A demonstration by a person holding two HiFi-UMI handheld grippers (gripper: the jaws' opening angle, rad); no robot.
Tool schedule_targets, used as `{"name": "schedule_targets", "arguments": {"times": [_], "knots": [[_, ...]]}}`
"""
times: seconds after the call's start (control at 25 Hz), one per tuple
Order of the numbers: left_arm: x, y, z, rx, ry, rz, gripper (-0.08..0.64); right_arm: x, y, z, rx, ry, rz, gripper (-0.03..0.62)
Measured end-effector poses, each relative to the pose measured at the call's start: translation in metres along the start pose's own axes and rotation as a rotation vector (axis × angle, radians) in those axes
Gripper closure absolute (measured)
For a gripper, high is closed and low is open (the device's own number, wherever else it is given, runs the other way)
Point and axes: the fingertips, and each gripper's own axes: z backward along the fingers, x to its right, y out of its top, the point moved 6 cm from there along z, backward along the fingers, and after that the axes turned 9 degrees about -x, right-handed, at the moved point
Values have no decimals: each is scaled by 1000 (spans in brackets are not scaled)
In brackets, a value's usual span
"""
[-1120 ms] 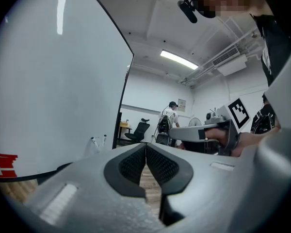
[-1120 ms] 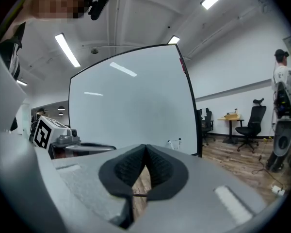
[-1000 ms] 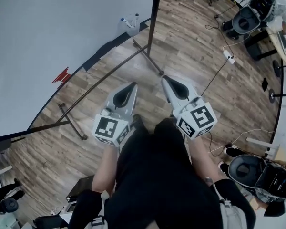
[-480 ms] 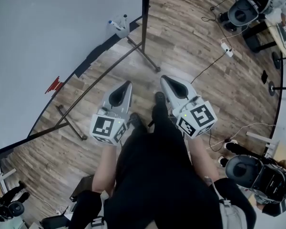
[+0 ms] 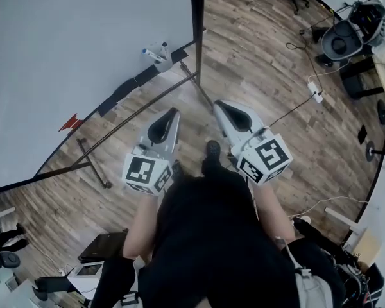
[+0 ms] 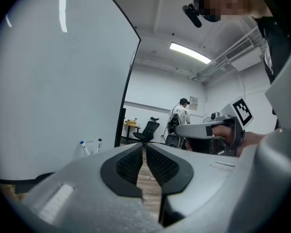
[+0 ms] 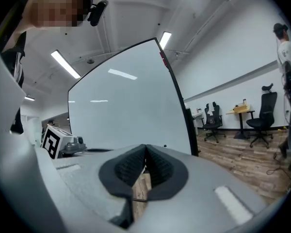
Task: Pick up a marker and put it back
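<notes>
The left gripper (image 5: 172,112) and the right gripper (image 5: 219,105) are held side by side in front of the person, both pointing nearly level toward the whiteboard (image 5: 70,56). In the left gripper view the two dark pads are pressed together at the tips (image 6: 143,147), and nothing is between them. The right gripper view shows the same: its jaws are closed on each other (image 7: 145,152) and hold nothing.

The markers (image 5: 156,55) are not in either tool. They stand tilted in a small clear holder (image 5: 165,60) at the lower edge of the whiteboard, close to its right corner, well apart from both grippers. From the left gripper view two markers (image 6: 82,147) can be seen there, one with a blue cap and one with a dark cap.

Below the grippers is a wooden floor (image 5: 263,69), and the person's dark shoe (image 5: 212,150) shows between the two tools.
</notes>
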Motion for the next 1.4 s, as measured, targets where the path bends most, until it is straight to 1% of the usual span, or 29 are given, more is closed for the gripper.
{"name": "schedule_targets", "arguments": {"times": [0.2, 0.36, 0.64, 0.84, 0.96, 1.08, 1.24, 1.4], "knots": [[3, 5, -32, 16, 121, 38, 546, 36, 7, -19, -27, 138, 19, 592], [3, 4, -44, 21, 199, 77, 546, 50, 5, -34, -71, 227, 31, 592], [-15, 0, -50, 10, 276, 114, 545, 51, 5, -64, -93, 304, 45, 592], [-36, 5, -53, 22, 301, 112, 545, 46, 6, -84, -101, 313, 38, 592], [-58, 4, -59, 28, 321, 124, 545, 38, 13, -93, -91, 314, 63, 592], [-80, 8, -66, 28, 322, 126, 543, 30, 21, -101, -88, 317, 92, 592], [-109, 15, -78, 24, 321, 114, 540, 30, 27, -113, -91, 292, 101, 592], [-132, 12, -88, 5, 311, 122, 521, 33, 31, -126, -96, 256, 92, 592]]}}
